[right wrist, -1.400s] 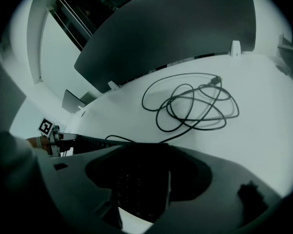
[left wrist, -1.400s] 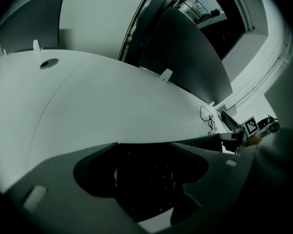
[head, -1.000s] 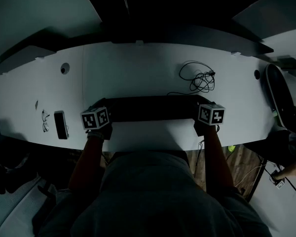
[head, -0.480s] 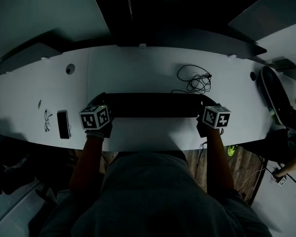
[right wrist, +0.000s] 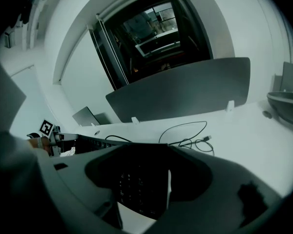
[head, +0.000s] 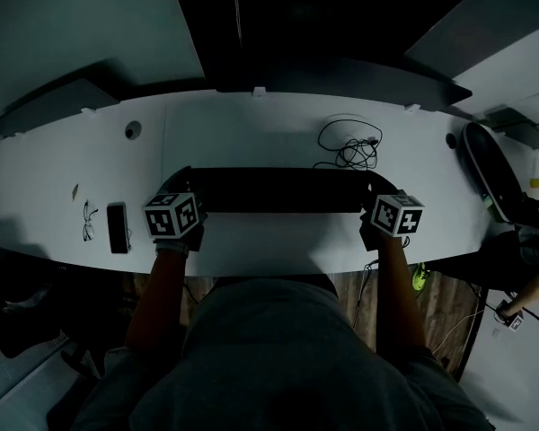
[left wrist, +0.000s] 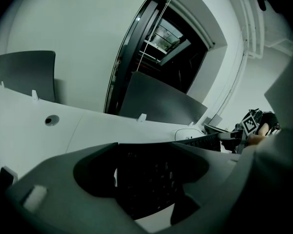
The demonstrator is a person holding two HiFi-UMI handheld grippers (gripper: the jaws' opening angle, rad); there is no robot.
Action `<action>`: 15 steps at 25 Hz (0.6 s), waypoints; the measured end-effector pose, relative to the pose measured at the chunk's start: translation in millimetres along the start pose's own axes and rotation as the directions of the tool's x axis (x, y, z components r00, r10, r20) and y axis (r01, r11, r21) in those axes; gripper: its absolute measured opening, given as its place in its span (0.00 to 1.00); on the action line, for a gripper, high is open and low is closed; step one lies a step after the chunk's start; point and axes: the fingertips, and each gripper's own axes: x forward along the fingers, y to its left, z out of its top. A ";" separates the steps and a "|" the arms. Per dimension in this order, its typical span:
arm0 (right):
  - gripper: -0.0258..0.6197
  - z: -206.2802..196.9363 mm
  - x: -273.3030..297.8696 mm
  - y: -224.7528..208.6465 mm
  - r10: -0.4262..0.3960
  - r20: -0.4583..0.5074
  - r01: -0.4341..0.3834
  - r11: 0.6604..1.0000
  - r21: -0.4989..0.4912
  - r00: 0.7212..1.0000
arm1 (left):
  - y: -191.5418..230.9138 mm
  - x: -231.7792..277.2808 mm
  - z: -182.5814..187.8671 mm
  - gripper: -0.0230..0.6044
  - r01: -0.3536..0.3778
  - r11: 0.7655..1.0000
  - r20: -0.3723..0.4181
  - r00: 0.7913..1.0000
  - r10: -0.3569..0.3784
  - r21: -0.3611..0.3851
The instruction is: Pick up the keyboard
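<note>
Grey shirt cloth [head: 278, 357] fills the bottom of the head view, with both forearms reaching forward from it over the near edge of a white desk [head: 251, 133]. At the end of the left forearm the left gripper [head: 183, 206] grips the left end of a long dark keyboard [head: 283, 191]; its own view shows the two jaws closed onto that end, rows of dark keys filling the gap between them. The right gripper [head: 375, 212] clamps the opposite end the same way, with the numeric keys between its jaws in the right gripper view. The keyboard lies crosswise in front of the person, level, stretched straight from one gripper to the other, over the near half of the desk; a strip of white desk shows under its end in each gripper view, but whether it is clear of the surface I cannot tell.

Left of the left gripper, well apart from it, a small dark slab [head: 117, 227] lies by a pair of glasses [head: 87, 222]. Beyond the keyboard's right half sits a loose tangle of black cable [head: 352, 146], and farther left a round cable hole [head: 133, 130]. Grey divider panels [right wrist: 185, 94] stand along the far desk edge, with a dark doorway [right wrist: 151, 33] behind
</note>
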 end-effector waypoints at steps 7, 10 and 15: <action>0.43 15.5 -29.9 13.3 -0.014 0.078 0.015 1.000 -0.008 0.997 | -15.6 -21.8 24.7 0.51 0.024 0.998 0.065 0.998 -0.027 0.055; 0.43 21.8 -43.2 19.1 -0.023 0.114 0.025 1.000 -0.016 0.993 | -22.1 -30.1 33.7 0.51 0.038 0.997 0.087 0.995 -0.044 0.074; 0.43 32.6 -63.5 30.2 -0.036 0.171 0.041 0.999 -0.025 0.985 | -30.8 -44.7 50.9 0.51 0.055 0.992 0.127 0.989 -0.069 0.113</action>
